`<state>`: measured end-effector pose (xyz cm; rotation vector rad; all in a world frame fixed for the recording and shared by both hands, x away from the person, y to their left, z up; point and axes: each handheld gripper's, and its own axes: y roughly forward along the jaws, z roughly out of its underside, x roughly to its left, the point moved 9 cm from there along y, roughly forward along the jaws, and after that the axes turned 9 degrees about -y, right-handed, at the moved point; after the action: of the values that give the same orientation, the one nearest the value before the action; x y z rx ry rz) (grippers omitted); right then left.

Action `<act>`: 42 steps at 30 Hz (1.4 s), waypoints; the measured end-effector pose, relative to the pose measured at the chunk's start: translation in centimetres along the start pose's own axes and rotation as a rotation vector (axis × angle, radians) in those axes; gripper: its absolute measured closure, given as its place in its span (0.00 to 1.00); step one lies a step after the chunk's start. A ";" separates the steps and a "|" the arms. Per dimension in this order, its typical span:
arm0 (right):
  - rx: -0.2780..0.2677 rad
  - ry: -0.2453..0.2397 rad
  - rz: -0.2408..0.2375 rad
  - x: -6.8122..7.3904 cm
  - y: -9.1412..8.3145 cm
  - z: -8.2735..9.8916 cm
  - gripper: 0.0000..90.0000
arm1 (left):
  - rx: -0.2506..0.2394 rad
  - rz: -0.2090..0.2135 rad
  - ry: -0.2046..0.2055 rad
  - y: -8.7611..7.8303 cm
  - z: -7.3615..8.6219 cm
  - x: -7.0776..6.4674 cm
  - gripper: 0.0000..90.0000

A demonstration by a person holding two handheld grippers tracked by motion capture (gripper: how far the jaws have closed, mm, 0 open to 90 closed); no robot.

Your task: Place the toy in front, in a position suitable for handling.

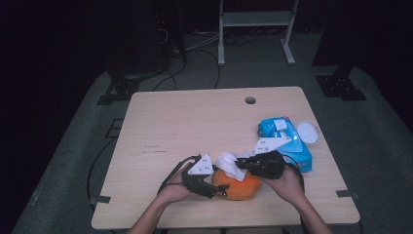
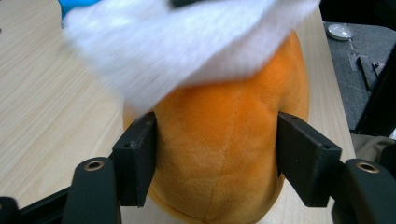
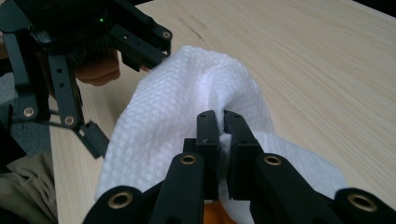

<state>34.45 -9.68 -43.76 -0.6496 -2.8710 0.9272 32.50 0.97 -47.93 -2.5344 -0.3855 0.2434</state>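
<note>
Orange plush toy sits near the front edge of the surface, between both hands; a white wipe is draped over its top, and that looks like a cleaning pass in the making; the left gripper has its jaws spread around the toy's flanks, both pads right at the plush, so the toy seems braced against sliding while the cloth works on it; whether they press in or merely touch, I cannot tell; the right gripper has its jaws pressed together on a fold of the wipe, pinching it from above so it can be dragged across the fabric; just behind, the blue wipes pack lies with its lid flipped open, handy as the likely source of the wipe.
</note>
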 end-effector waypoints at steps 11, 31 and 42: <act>0.010 -0.026 -0.015 0.5 0.3 -0.7 0.94 | 0.010 0.016 -0.088 0.1 -0.1 0.4 0.33; 0.008 0.055 0.019 -0.1 -3.9 2.6 0.94 | 0.004 0.039 -0.130 0.1 0.5 0.8 0.33; -0.009 0.060 -0.038 2.0 -3.6 3.9 0.94 | -0.032 0.149 -0.300 -1.1 -0.1 1.2 0.17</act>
<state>30.61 -13.67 -45.03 -0.6110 -2.8260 0.8748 33.45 2.21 -47.36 -2.5645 -0.3158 0.6839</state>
